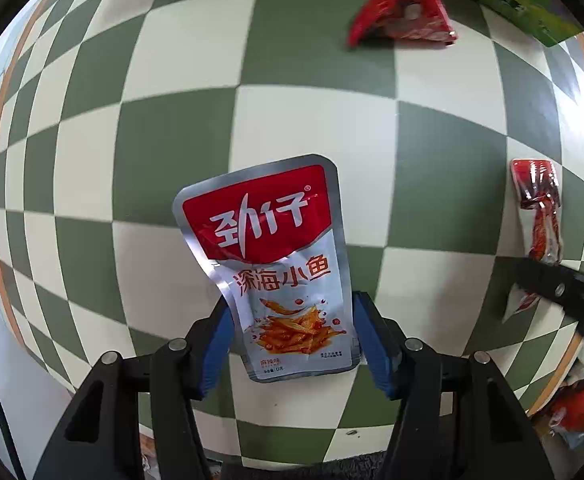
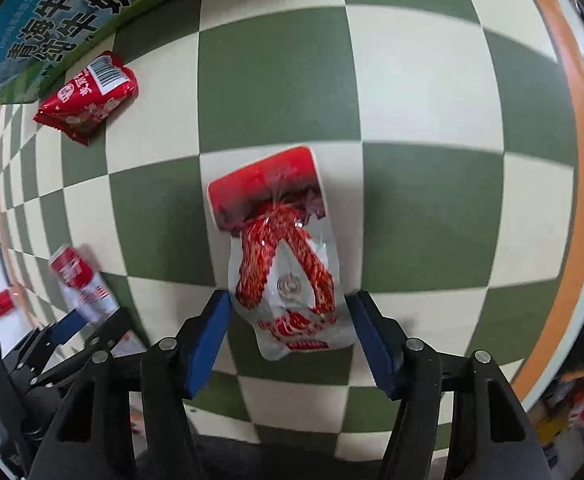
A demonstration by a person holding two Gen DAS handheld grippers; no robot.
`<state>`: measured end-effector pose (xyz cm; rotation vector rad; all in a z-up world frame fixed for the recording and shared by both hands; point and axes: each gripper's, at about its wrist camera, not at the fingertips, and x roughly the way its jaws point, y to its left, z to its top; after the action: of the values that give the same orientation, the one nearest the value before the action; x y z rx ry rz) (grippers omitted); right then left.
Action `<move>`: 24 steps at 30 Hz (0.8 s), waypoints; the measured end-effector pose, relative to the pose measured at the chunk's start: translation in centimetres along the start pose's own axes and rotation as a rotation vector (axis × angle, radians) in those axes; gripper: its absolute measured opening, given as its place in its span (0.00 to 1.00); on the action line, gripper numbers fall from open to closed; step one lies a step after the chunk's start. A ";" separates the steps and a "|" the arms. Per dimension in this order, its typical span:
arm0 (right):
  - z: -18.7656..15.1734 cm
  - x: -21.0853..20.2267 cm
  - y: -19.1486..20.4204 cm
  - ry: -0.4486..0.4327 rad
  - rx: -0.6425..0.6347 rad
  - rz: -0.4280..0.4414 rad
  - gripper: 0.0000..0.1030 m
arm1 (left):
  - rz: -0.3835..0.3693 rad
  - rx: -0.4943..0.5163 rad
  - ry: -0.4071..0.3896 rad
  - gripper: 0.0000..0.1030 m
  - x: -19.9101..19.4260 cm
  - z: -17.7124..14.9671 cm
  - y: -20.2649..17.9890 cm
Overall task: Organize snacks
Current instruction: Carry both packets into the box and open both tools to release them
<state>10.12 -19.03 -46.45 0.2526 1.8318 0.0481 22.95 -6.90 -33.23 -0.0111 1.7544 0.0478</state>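
Snacks lie on a green-and-cream checked cloth [image 1: 300, 120]. In the left wrist view, a silver fish pouch [image 1: 280, 268] with a red top panel, white characters and a print of orange fried fish hangs between the blue pads [image 1: 216, 344] of the left gripper [image 1: 292, 340], which pinch its lower edges. A red packet [image 1: 404, 8] lies at 1 o'clock. In the right wrist view, a white stick pouch [image 2: 284, 256] with a red top band and two crossed red sticks sits in the right gripper [image 2: 290, 336], whose pads [image 2: 208, 340] press its lower sides. A green-and-blue milk box [image 2: 52, 20] stands at 11 o'clock.
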 end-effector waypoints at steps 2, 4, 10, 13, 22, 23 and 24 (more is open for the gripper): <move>-0.5 0.1 -0.3 0.015 0.002 0.011 0.65 | -0.035 -0.008 0.010 0.55 0.0 0.4 0.2; -0.9 0.3 -0.8 0.025 0.014 0.032 0.68 | -0.126 -0.045 0.038 0.58 0.3 -1.0 3.0; -0.4 0.4 -0.8 0.055 0.013 0.046 0.71 | -0.300 -0.230 0.142 0.59 1.6 -1.4 9.8; -0.4 0.4 -0.6 0.054 -0.001 0.038 0.77 | -0.282 -0.225 0.153 0.62 2.1 -1.6 10.2; 1.0 3.8 5.2 0.015 -0.053 -0.069 0.81 | -0.104 -0.165 0.114 0.57 0.0 0.1 5.9; 0.7 3.9 5.7 0.002 -0.068 -0.093 0.79 | -0.101 -0.152 0.100 0.56 -0.1 0.1 5.6; 0.4 3.9 6.3 -0.021 -0.085 -0.124 0.74 | -0.103 -0.151 0.096 0.55 -0.3 0.1 5.6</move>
<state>10.49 -12.18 -49.22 0.0795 1.8158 0.0364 22.90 -1.33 -32.83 -0.2169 1.8396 0.1064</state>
